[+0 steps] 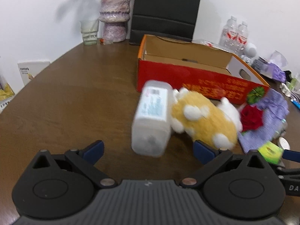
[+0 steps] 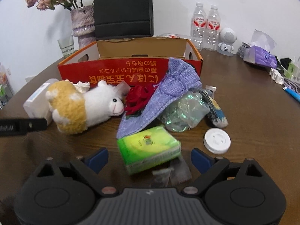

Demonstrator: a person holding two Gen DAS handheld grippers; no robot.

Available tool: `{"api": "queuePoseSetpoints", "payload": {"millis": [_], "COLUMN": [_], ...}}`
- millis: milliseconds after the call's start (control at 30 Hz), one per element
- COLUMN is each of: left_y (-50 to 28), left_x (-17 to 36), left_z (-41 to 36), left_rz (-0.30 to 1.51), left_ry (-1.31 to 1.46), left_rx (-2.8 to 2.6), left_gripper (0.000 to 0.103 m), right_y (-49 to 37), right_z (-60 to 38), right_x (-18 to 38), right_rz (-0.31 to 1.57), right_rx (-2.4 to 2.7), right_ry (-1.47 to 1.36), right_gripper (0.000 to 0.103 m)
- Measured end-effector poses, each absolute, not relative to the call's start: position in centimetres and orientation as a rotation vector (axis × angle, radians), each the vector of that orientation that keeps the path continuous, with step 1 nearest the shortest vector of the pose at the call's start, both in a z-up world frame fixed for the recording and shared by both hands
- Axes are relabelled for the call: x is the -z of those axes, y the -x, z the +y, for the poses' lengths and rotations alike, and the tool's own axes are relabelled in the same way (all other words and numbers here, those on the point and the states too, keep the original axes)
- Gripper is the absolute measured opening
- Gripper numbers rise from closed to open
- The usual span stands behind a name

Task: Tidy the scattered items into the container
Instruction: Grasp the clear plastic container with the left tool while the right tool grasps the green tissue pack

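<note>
An open red cardboard box stands on the brown table. In front of it lie a clear plastic bottle, a white and yellow plush sheep, a red rose, a purple knitted cloth, crumpled clear wrap, a green tissue pack and a white round lid. My left gripper is open, its jaws either side of the bottle's near end. My right gripper is open around the tissue pack.
A purple vase with dried flowers, a glass and a black bag stand behind the box. Water bottles, a white figure and purple packets sit at the right. The left gripper's body reaches in at the left.
</note>
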State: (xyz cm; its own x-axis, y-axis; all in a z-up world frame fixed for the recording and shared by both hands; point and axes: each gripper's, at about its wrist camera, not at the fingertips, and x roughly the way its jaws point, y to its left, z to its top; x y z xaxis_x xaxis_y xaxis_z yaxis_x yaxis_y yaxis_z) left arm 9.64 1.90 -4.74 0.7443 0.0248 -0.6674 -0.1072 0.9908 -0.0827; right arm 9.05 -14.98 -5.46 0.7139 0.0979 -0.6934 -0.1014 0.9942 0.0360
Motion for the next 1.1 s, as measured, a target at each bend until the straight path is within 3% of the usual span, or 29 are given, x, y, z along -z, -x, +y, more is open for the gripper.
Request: {"api": "queuePoseSetpoints", "payload": {"millis": [200, 333, 433, 500, 567, 1100], "left_y": [-11.6, -12.0, -12.1, -11.9, -11.5, -7.6], "left_x": [5.2, 5.5, 5.8, 6.0, 6.0, 2.8], "left_z": [2.9, 2.8, 2.6, 2.6, 2.7, 4.2], "left_rz": [0.713, 0.692, 0.687, 0.686, 0.676, 0.536], "left_ry": [0.12, 0.097, 0.094, 0.101, 0.103, 0.122], "left_rx": [-0.082, -0.057, -0.011, 0.019, 0.029, 0.037], "left_gripper": [0.103, 0.102, 0.082, 0.054, 0.042, 0.041], "right_y": [-10.9, -11.3, -11.4, -11.3, -11.0, -7.3], "right_z": [-15.1, -14.8, -14.8, -14.9, -15.0, -15.6], "right_x": [6.2, 6.3, 6.2, 6.0, 5.8, 2.8], "right_rz": [0.779, 0.769, 0.771, 0.767, 0.758, 0.662], "right_rx": [-0.149, -0.194, -0.2, -0.207, -0.206, -0.227], "right_ry": [0.04, 0.066, 0.069, 0.054, 0.04, -0.004], "right_gripper": [0.083, 0.072, 0.071, 0.071, 0.071, 0.07]}}
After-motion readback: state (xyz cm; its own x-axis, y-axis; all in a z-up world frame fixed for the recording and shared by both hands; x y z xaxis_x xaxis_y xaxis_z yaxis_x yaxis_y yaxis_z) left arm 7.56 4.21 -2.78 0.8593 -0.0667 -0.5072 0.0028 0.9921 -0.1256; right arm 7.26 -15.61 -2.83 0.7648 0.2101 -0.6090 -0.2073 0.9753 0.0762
